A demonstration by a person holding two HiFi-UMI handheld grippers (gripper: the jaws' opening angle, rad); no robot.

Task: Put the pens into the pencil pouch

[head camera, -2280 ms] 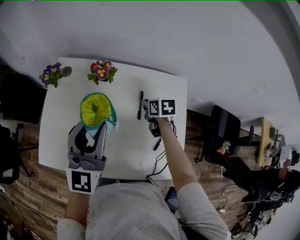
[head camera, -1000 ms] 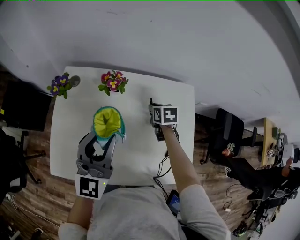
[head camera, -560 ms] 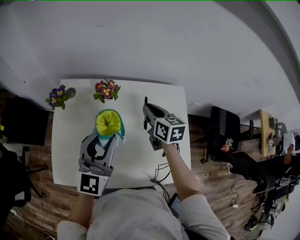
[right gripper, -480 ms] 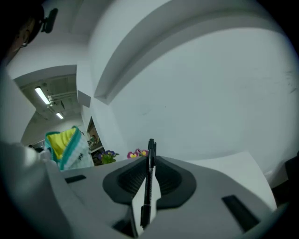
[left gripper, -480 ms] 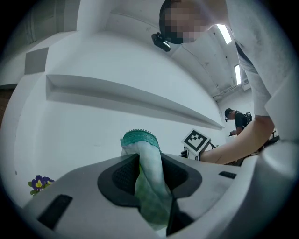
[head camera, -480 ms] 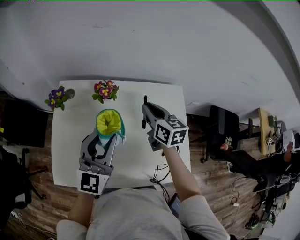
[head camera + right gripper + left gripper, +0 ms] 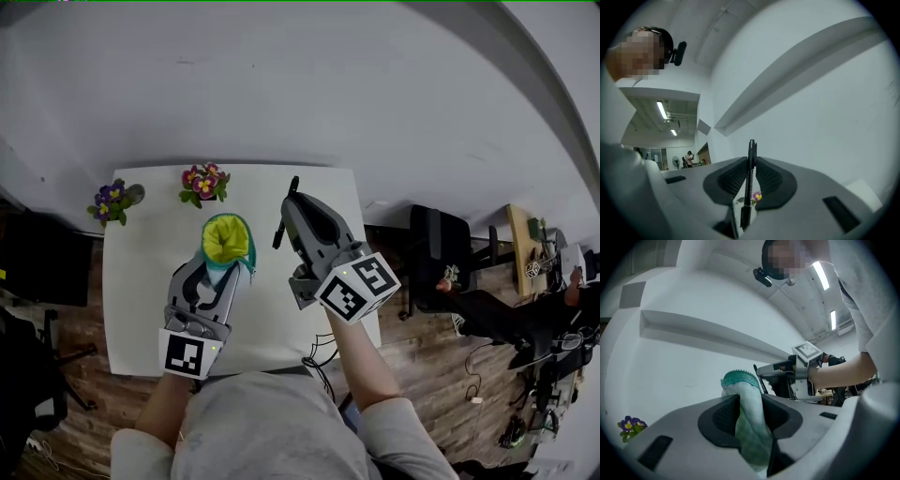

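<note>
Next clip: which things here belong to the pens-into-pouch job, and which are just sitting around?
Part of the job:
- pencil pouch, gripped by the left gripper
- black pen, clamped in the right gripper

Just lying about:
- purple flowers and pink flowers, at the far edge of the table
- office chair, beside the table

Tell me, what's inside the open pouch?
Only yellow lining shows inside the pouch. Nothing else shows there; its bottom is hidden by folds and the left tool.

Left tongs [image 7: 749, 405] clamped on pouch [image 7: 738, 378], low. Right tongs [image 7: 750, 171] clamped on pen [image 7: 751, 152], held high, level.
</note>
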